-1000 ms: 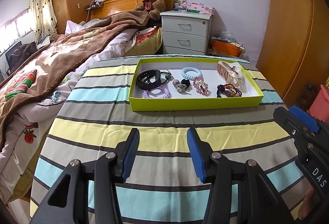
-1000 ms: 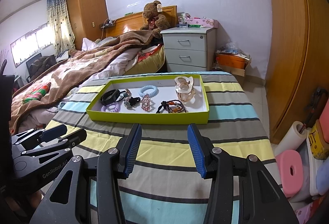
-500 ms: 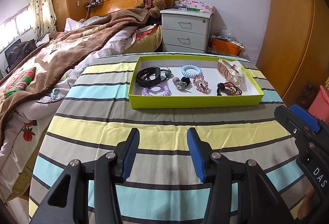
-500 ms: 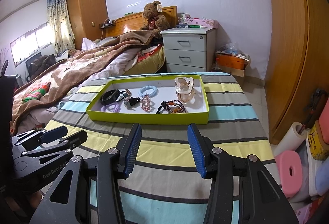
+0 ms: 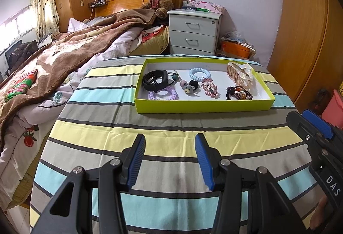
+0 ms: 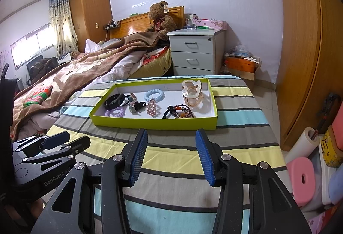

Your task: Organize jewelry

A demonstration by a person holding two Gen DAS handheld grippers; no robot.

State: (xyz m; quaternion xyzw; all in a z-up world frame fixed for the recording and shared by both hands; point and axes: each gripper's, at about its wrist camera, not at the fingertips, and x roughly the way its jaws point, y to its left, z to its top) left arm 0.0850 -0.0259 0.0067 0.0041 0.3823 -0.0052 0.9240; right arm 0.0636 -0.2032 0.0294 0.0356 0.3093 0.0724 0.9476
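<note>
A lime-green tray (image 5: 203, 106) (image 6: 154, 123) with a white floor sits on the striped tablecloth. In it lie a black band (image 5: 154, 81), a purple coil tie (image 5: 164, 94), a blue coil tie (image 5: 199, 73), a bear hair tie (image 5: 188, 87), a pink rhinestone clip (image 5: 209, 87), a dark bead bracelet (image 5: 239, 92) and a clear amber claw clip (image 5: 241, 75). My left gripper (image 5: 170, 148) is open and empty, short of the tray. My right gripper (image 6: 171, 144) is open and empty, just before the tray's near wall.
The striped table (image 5: 107, 126) ends at its left edge beside a bed with a brown blanket (image 5: 64, 56). A white nightstand (image 5: 193, 32) stands behind. A wooden wardrobe (image 6: 300, 51) and floor clutter with a pink stool (image 6: 302, 178) are to the right.
The left gripper has drawn slightly back and up from the tray. The right gripper has hardly moved. Both stay open.
</note>
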